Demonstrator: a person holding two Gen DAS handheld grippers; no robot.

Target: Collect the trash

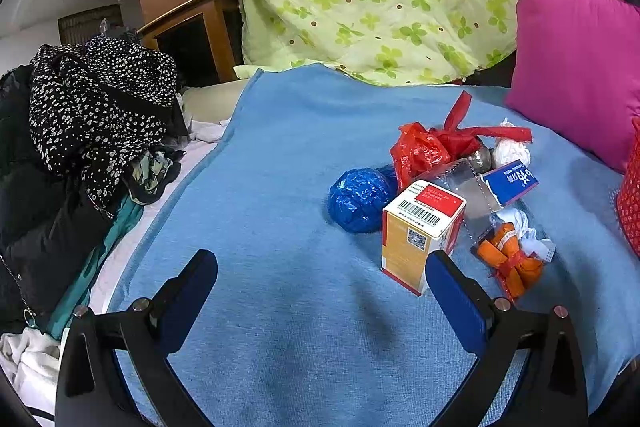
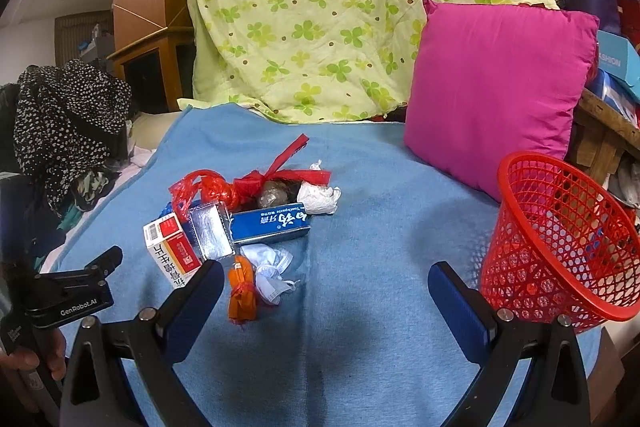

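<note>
A heap of trash lies on the blue blanket [image 1: 280, 155]: a small white and orange box [image 1: 420, 231], a blue crumpled ball [image 1: 358, 199], a red plastic bag [image 1: 424, 147], a blue toothpaste box [image 2: 272, 225], an orange wrapped bundle [image 2: 242, 291] and white crumpled tissue [image 2: 318, 197]. My left gripper [image 1: 320, 291] is open, low over the blanket, with its right finger just in front of the small box. My right gripper [image 2: 326, 291] is open too, nothing between its fingers, the orange bundle just past its left finger. A red mesh basket [image 2: 560, 243] stands to its right.
A magenta pillow [image 2: 496, 83] leans at the back right, in front of a green clover quilt [image 2: 320, 7]. A pile of dark clothes [image 1: 80, 131] covers the left side. The left gripper's body and a hand [image 2: 52, 307] show at the right wrist view's left edge.
</note>
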